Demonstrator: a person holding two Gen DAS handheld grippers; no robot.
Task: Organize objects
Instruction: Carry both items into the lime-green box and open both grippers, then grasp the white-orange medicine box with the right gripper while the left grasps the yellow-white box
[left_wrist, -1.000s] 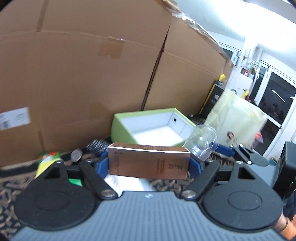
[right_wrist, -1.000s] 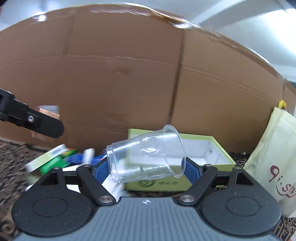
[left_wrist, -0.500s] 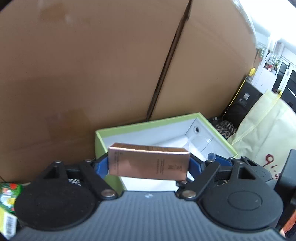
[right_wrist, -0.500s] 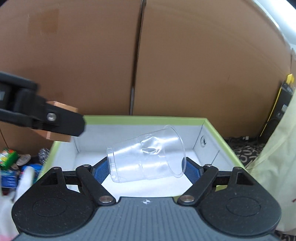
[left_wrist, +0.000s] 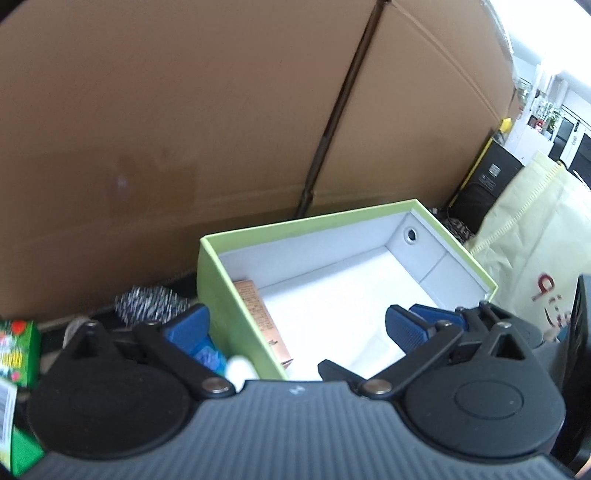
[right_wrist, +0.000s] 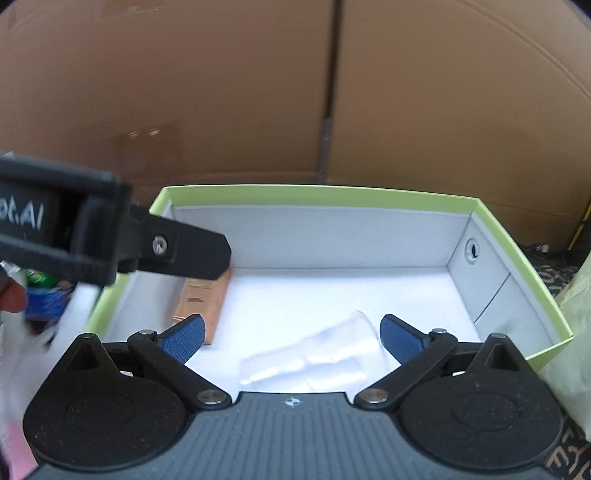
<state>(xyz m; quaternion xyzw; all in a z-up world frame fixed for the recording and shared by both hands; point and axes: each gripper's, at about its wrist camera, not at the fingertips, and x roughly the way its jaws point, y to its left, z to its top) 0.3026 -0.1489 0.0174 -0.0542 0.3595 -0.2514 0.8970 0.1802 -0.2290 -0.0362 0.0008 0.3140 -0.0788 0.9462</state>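
Observation:
A green box with a white inside (left_wrist: 243, 295) (right_wrist: 317, 192) stands against the cardboard wall. A copper-coloured carton (left_wrist: 264, 317) (right_wrist: 205, 301) lies inside it along the left wall. A clear plastic cup (right_wrist: 314, 362) lies blurred on the box floor, between the right gripper's fingers. My left gripper (left_wrist: 295, 328) is open and empty over the box's near left corner. My right gripper (right_wrist: 291, 338) is open over the box's near edge. The left gripper's finger (right_wrist: 177, 251) crosses the right wrist view above the carton.
Large cardboard boxes (left_wrist: 221, 110) form a wall behind. A steel scourer (left_wrist: 147, 302) and a green packet (left_wrist: 18, 347) lie left of the box. A pale yellow bag (left_wrist: 535, 240) stands at the right, with a black case (left_wrist: 484, 188) behind it.
Both grippers opened. The copper carton dropped from the left gripper into the box by the left wall. The clear cup dropped from the right gripper onto the box floor.

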